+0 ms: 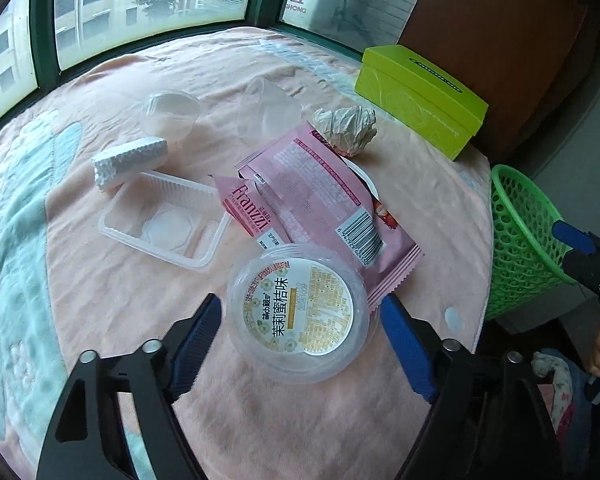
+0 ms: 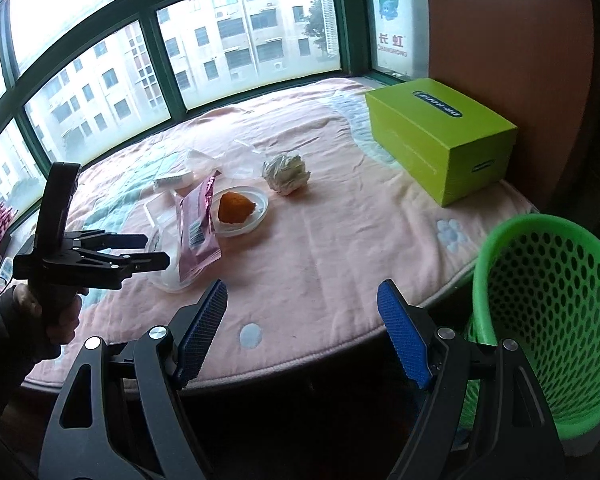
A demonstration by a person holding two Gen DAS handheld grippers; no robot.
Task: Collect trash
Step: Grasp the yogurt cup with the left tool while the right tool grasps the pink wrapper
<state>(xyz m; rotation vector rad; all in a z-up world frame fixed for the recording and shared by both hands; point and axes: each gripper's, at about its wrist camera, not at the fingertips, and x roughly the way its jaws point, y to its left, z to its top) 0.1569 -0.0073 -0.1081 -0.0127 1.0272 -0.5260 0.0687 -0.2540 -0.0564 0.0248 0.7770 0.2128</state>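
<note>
Straddling the tub (image 1: 298, 312), left gripper (image 1: 300, 320) released, pads flanking it for pickup; right gripper (image 2: 302, 324) empty, agape beside basket (image 2: 548, 300).

1. The bench's cloth (image 1: 120, 300) is pale pink with mint-green patches and small light-blue dots.
2. The snack wrapper (image 1: 324, 196) is pink, printed with white text and a black barcode.
3. The round tub (image 1: 300, 312) is clear, its label white and yellow.
4. The basket (image 2: 556, 304) is bright green mesh.
5. The box (image 2: 440, 136) is lime green.
6. The crumpled paper (image 1: 346, 130) is off-white.
7. The window frame (image 2: 152, 40) is dark green.
</note>
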